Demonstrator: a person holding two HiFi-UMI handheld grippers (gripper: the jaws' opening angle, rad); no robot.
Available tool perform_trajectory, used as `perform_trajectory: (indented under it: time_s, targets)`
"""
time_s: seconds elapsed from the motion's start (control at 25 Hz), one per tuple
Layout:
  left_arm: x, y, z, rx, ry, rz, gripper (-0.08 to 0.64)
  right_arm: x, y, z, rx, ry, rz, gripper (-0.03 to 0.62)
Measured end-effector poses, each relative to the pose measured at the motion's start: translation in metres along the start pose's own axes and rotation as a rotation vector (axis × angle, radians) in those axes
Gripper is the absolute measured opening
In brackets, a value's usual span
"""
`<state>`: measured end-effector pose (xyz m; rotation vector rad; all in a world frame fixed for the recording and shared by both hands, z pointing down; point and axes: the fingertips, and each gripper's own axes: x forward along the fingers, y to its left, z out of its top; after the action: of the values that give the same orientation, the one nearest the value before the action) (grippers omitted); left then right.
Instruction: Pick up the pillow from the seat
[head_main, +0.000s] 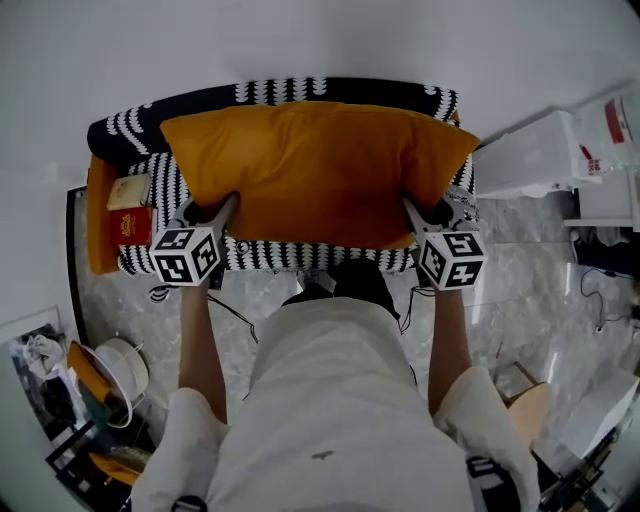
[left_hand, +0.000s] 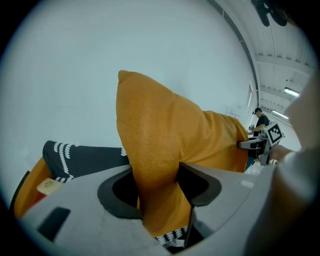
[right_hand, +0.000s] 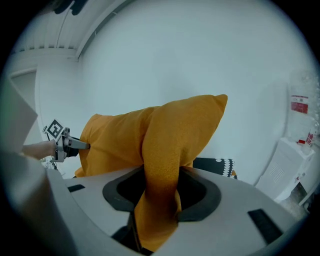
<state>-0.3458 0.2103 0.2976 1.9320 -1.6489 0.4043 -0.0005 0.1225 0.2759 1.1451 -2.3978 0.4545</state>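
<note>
Right, both tongs are on it: the left tongs (head_main: 226, 208) are pinched down narrow on a fold of fabric at the near left corner of the orange pillow (head_main: 320, 165), and the right tongs (head_main: 409, 210) have the same narrow bite on the near right corner. Each gripper view shows the orange cloth squeezed tight between its own pads. The pillow lies over the black-and-white patterned seat (head_main: 300, 257), directly ahead of the person, with its long axis running side to side from one pair of tongs to the other. So each hand owns one end and neither is nearer. From the grips the body of the pillow rises away toward the wall, with its far corners standing up against it. I can't tell whether the underside is clear of the seat, though a strip of patterned cover shows just beneath the left corner. By my reading the lift must go up evenly at both ends, or the long pillow tips. A red box (head_main: 131, 226) sits at the seat's left end, near the left corner.
</note>
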Motion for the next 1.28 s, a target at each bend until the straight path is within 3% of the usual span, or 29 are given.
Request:
perform_trajectory:
  time_s: [0.36, 0.72, 1.28]
  targets:
    - [-0.038, 0.002, 0.009, 0.024, -0.043, 0.0, 0.23, -0.02, 0.025, 0.014, -0.07, -0.046, -0.006, 0.184]
    - [-0.054, 0.002, 0.011, -0.004, -0.068, 0.032, 0.233, -0.026, 0.033, 0.025, -0.12, -0.057, 0.017, 0.172]
    - [-0.053, -0.015, 0.009, -0.011, -0.064, 0.027, 0.233, -0.04, 0.022, 0.019, -0.102, -0.033, 0.012, 0.172]
